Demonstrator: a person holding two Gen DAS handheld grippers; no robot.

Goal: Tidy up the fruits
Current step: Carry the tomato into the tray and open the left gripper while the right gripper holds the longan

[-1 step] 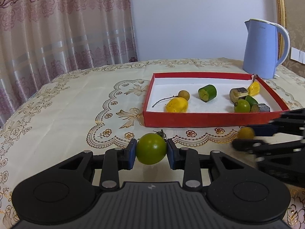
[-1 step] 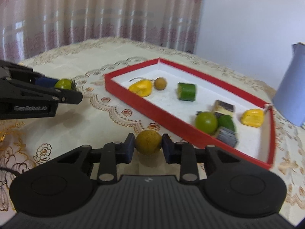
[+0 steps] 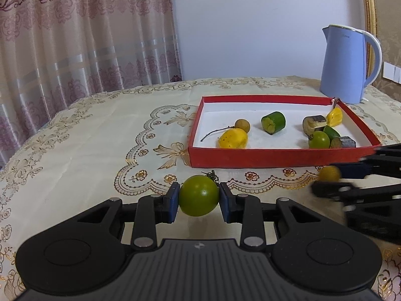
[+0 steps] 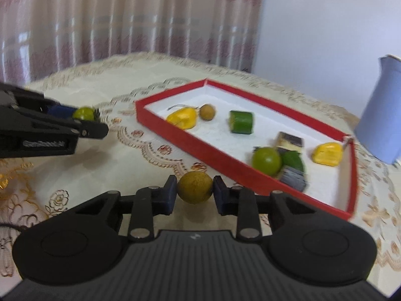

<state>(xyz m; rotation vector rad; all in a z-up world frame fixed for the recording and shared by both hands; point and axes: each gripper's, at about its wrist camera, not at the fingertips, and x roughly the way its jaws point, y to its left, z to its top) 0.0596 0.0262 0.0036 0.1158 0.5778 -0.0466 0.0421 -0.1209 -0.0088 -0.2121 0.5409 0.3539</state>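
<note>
The left hand-held gripper (image 3: pixel 198 196) is clamping a green tomato (image 3: pixel 198 195) and the right hand-held gripper (image 4: pixel 195 187) a brown longan (image 4: pixel 195 187), probably for dropping into the red tray (image 3: pixel 275 156).

I am in a home, in a room where people sit and eat. My tabletop (image 3: pixel 95 130) has a cream cloth on it with gold flowers and curly edges. Behind it hang long pink curtains (image 3: pixel 82 35) with a flower pattern, next to a plain white wall (image 3: pixel 245 25). A light blue kettle (image 3: pixel 347 65) stands at the far corner. Beside the kettle there is a shiny gold frame (image 3: pixel 368 7) and a white wall switch (image 3: pixel 392 71).
</note>
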